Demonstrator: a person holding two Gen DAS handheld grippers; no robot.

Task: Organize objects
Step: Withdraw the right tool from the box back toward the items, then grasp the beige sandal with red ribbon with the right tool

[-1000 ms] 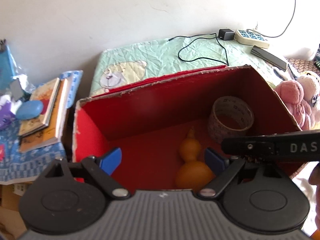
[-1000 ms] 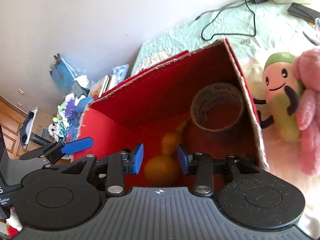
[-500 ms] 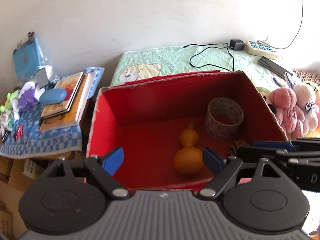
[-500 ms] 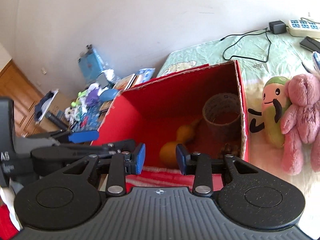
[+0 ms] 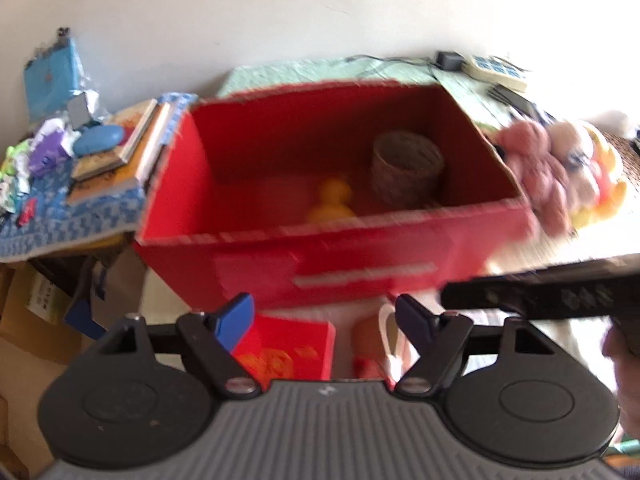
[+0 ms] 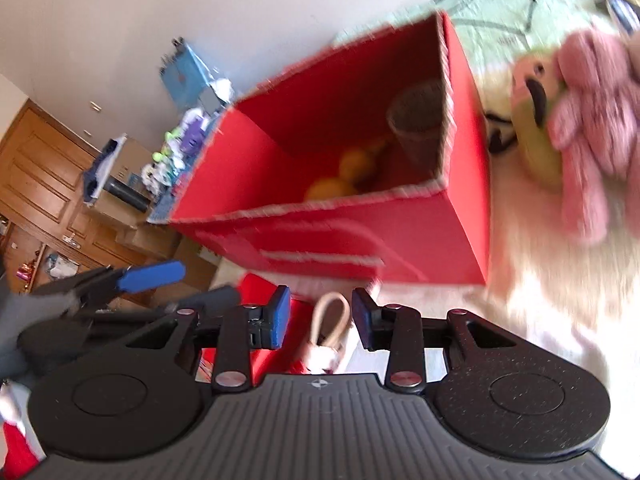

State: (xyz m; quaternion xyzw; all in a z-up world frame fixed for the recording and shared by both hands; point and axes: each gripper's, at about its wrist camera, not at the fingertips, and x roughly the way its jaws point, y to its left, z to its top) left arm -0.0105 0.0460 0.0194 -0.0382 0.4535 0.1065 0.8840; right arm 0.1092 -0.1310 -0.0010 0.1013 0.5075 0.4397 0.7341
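A red cardboard box (image 5: pixel 360 264) stands open ahead, its front wall facing me. Inside lie a yellow gourd (image 5: pixel 330 202) and a brown tape roll (image 5: pixel 406 164). My left gripper (image 5: pixel 324 316) hangs open, low in front of the box, over a small red packet (image 5: pixel 288 348) and a looped item (image 5: pixel 384 340). The right wrist view shows the same box (image 6: pixel 320 240), gourd (image 6: pixel 340 176) and tape roll (image 6: pixel 420 120). My right gripper (image 6: pixel 320 316) is open, with the beige loop (image 6: pixel 332 316) seen between its fingers but not gripped. Both views are blurred.
Pink plush (image 5: pixel 548 168) and a green plush (image 6: pixel 536 128) lie right of the box on pale bedding. A stack of books (image 5: pixel 116 152) sits on a blue cloth at the left. A power strip (image 5: pixel 492 68) lies behind. Wooden cabinets (image 6: pixel 36 168) stand far left.
Both grippers have drawn back out of the box and dropped lower. The box's front wall, the red packet and the looped item have come into view. Neither gripper's opening has changed.
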